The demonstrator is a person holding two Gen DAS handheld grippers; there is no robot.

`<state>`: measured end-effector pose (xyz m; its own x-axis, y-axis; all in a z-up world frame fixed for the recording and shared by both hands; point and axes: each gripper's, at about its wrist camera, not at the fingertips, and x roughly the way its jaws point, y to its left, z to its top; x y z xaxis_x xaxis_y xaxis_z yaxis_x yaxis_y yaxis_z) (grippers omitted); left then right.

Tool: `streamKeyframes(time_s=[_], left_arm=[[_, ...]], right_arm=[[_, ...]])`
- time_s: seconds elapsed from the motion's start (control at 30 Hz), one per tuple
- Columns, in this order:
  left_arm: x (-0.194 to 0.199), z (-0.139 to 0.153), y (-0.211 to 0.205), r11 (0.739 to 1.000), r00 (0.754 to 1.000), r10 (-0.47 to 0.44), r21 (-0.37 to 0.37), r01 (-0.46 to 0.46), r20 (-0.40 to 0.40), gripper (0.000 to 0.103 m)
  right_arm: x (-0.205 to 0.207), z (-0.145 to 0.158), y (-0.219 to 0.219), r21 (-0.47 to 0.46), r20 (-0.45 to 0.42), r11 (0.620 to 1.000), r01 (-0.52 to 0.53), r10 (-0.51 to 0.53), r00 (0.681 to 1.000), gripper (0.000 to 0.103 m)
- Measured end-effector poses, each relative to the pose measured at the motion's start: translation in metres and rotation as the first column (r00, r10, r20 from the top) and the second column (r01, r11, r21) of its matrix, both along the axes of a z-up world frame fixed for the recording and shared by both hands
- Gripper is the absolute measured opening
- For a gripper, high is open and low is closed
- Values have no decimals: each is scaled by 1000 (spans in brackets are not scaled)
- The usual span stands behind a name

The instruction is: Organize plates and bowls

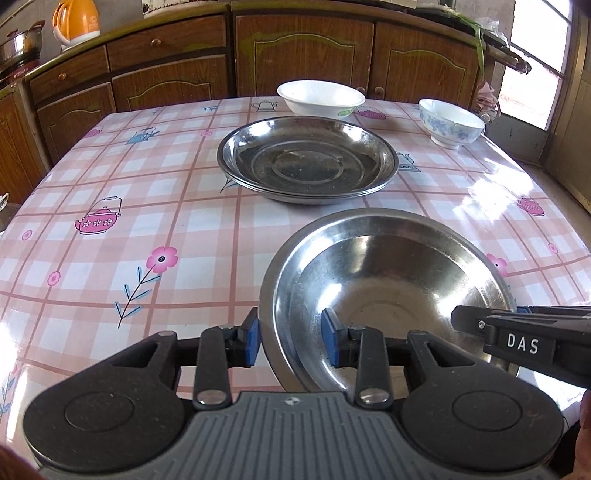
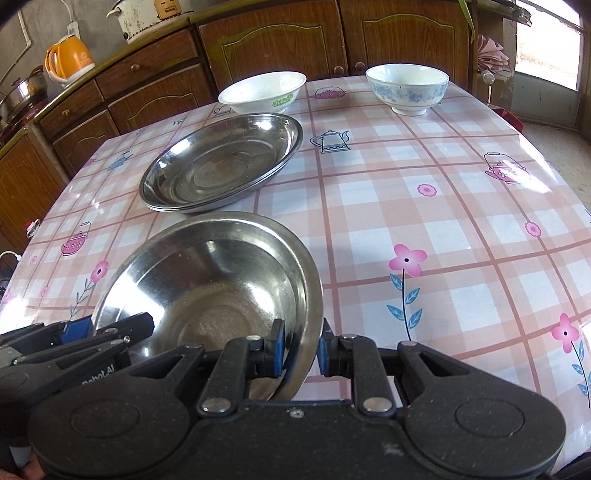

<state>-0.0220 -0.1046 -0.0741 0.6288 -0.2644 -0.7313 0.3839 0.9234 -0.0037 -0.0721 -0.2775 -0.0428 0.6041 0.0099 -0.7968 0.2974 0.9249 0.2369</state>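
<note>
A steel bowl sits at the near side of the table, also in the right wrist view. My left gripper straddles its left rim, blue pads either side with a visible gap. My right gripper is shut on its right rim; it shows in the left wrist view. A stack of steel plates lies in the table's middle. Behind stand a white bowl and a blue-flowered bowl.
The table has a glossy pink checked cloth. Wooden cabinets run along the far side. An orange kettle and a steel pot stand on the counter at left. A bright doorway is at right.
</note>
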Motion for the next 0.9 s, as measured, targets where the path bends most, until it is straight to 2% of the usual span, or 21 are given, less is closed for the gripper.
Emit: streamKeyframes(time_s=[0.4, 0.7, 0.9], left_arm=[[-2, 2, 4, 1000, 1000, 10, -16, -10, -13, 38], [-4, 9, 10, 999, 1000, 30, -18, -30, -5, 47], [-3, 18, 18, 998, 999, 51, -40, -51, 3, 53]], right_arm=[[-2, 1, 1, 15, -14, 1000, -2, 2, 1000, 24], [-8, 6, 0, 6, -8, 1000, 16, -16, 1000, 24], [-14, 17, -8, 5, 19, 998, 58, -58, 998, 34]])
